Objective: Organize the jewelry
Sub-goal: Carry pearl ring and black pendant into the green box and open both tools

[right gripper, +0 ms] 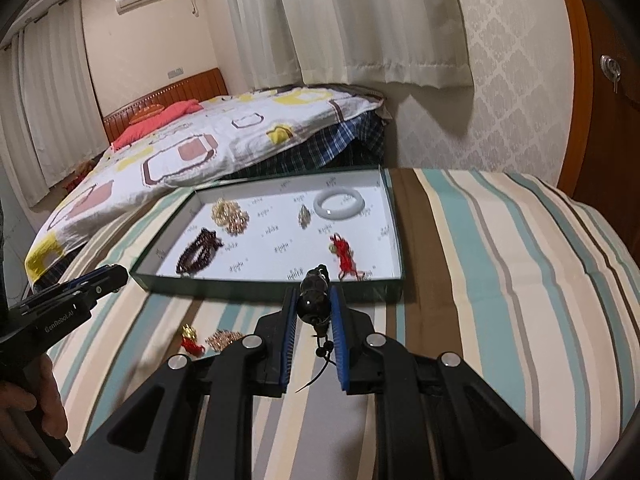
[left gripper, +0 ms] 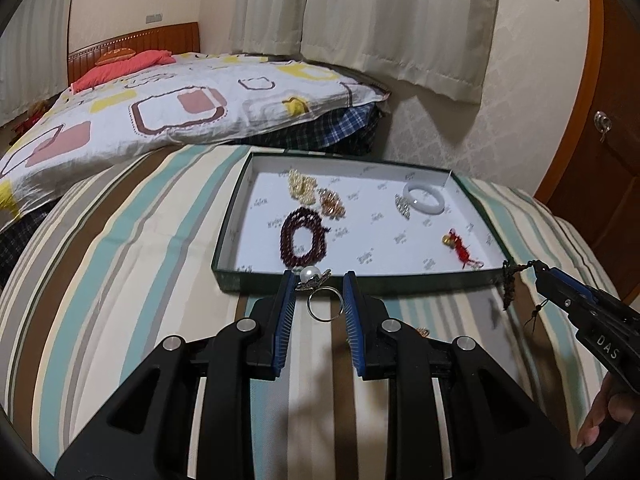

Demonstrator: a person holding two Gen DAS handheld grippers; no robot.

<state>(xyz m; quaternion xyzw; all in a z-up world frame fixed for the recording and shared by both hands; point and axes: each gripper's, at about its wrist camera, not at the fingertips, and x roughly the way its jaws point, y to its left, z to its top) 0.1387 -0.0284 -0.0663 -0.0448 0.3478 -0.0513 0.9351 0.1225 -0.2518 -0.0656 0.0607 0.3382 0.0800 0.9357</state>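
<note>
A shallow green box [left gripper: 224,240] with a white floor lies on the striped bedcover; it also shows in the right wrist view [right gripper: 394,216]. In it lie a dark red bead bracelet [left gripper: 303,240], gold pieces [left gripper: 302,190], a white bangle [left gripper: 425,199] and a red charm [left gripper: 462,250]. My left gripper [left gripper: 319,282] is shut on a pearl ring [left gripper: 316,288] at the box's near wall. My right gripper [right gripper: 314,300] is shut on a dark bead bracelet [right gripper: 314,294] with a hanging cord, near the box's front edge; it also shows in the left wrist view [left gripper: 538,270].
A red and gold charm [right gripper: 190,340] and a gold piece [right gripper: 224,338] lie loose on the striped cover [right gripper: 500,260] before the box. A bed with a patterned quilt [left gripper: 160,108] stands behind. Curtains and a wooden door [left gripper: 608,140] stand at the back and right.
</note>
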